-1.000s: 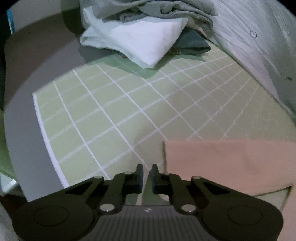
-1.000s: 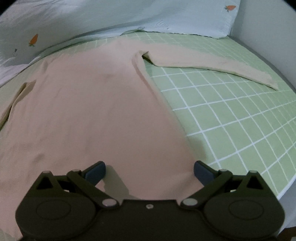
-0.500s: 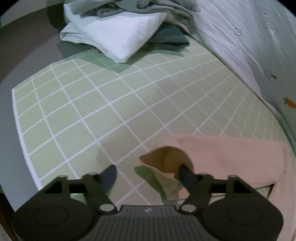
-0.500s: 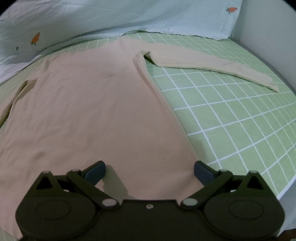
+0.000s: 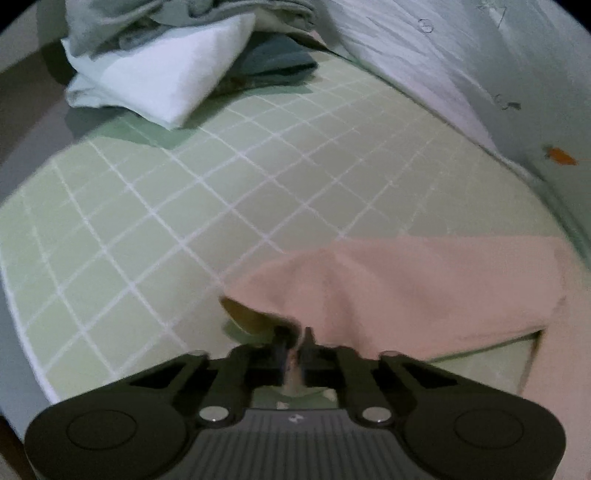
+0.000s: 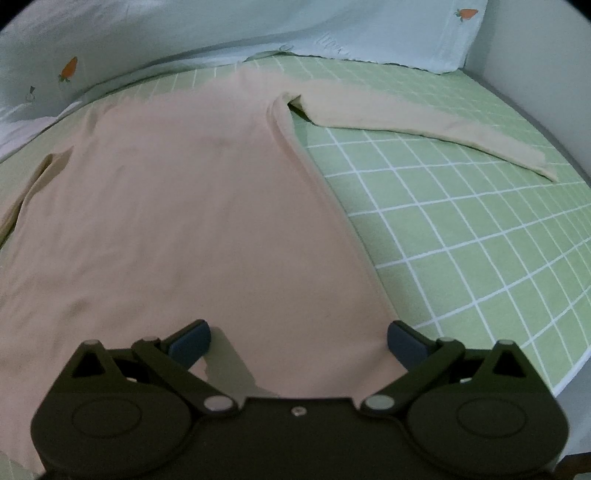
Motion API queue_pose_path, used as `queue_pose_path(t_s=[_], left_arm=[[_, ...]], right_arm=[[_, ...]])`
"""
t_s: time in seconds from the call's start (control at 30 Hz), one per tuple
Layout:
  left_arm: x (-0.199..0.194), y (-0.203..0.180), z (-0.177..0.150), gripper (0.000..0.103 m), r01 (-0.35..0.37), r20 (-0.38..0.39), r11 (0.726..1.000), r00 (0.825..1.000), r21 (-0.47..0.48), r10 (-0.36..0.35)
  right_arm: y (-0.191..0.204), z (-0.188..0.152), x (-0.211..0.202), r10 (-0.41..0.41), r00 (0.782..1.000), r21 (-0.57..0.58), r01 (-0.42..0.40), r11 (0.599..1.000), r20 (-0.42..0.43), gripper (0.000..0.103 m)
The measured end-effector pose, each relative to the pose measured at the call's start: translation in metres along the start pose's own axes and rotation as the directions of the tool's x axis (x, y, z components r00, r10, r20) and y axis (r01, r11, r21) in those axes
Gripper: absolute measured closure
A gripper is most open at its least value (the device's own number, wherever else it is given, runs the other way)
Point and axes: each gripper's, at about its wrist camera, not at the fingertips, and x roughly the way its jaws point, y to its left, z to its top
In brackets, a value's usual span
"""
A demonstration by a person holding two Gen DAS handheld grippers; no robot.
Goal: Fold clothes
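Shirt [image 6: 192, 206]: a peach long-sleeved top spread flat, front down or up cannot be told, across the middle of the bed; body runs from the near edge toward the pillows.
Bed sheet [image 6: 461, 236]: light green with a white grid, lying bare to the right of the shirt in the right wrist view and to the left of the lifted sleeve in the left wrist view.
Pillowcase [image 6: 332, 26]: pale blue-white bedding printed with small orange carrots, lined along the far edge of the bed, just beyond the shirt's shoulders.
Pile of clothes [image 5: 173, 62]: grey, white and dark teal garments heaped at the far corner of the sheet in the left wrist view, well apart from the shirt.
Right sleeve [image 6: 417, 118]: stretched straight out over the green grid, flat, cuff toward the bed's right side.
Left sleeve [image 5: 406, 288]: its cuff end raised off the sheet and bunched into a peak, the open cuff showing a dark hollow, with shadow beneath it.
Right gripper [image 6: 297, 341]: jaws spread wide above the shirt's lower hem, blue pads clear of the fabric, nothing between them.
Left gripper [image 5: 293, 338]: jaws have just been closing and now stand pinched together on the edge of the left sleeve's cuff, fabric caught between the tips.
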Motion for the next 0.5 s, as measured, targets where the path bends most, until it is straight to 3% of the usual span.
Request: queue_pose_path(t_s=[0.27,0.4,0.5], left_arm=[[-0.017,-0.071,0.01,0.099,0.103,0.036,0.983,0.993,0.154,-0.109],[-0.031,-0.12,0.011,0.099,0.191,0.043,0.951,0.977,0.242,-0.207],[-0.046,-0.158,0.005,0.099,0.289,0.016,0.906,0.951,0.311,-0.309]], right_arm=[[-0.001,0.002,0.001,0.009,1.0,-0.006,-0.009,1.0,-0.009,0.0],[-0.002,0.001,0.001,0.013,1.0,-0.007,-0.013,1.0,-0.004,0.0],[-0.002,0.0,0.001,0.015,1.0,-0.008,-0.015,1.0,-0.002,0.0]])
